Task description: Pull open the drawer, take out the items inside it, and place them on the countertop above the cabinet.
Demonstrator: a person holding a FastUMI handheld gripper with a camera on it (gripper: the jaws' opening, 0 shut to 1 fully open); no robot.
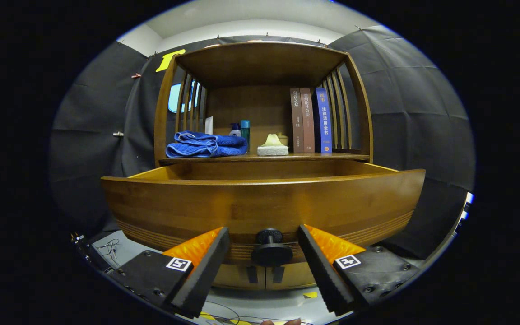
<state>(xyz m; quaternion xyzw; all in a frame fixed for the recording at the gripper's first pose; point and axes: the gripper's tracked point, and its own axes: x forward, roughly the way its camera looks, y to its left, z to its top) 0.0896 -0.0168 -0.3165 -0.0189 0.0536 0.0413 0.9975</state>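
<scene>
The wooden drawer [260, 198] of the cabinet stands pulled out toward me, its front panel wide across the view. Its round black knob [270, 248] sits low on the front, between my two fingers and apart from both. My gripper [264, 246] is open, one finger on each side of the knob, holding nothing. The drawer's inside is hidden behind its front panel. Above it runs the countertop [314, 157], a wooden shelf surface under a slatted hutch.
On the countertop lie a folded blue towel [206, 144], a small blue bottle [235, 130], a teal can [245, 131], a tissue box [272, 146] and three upright books [310, 119]. Cabinet doors [264, 275] show below the drawer. Cables [106, 248] lie on the floor.
</scene>
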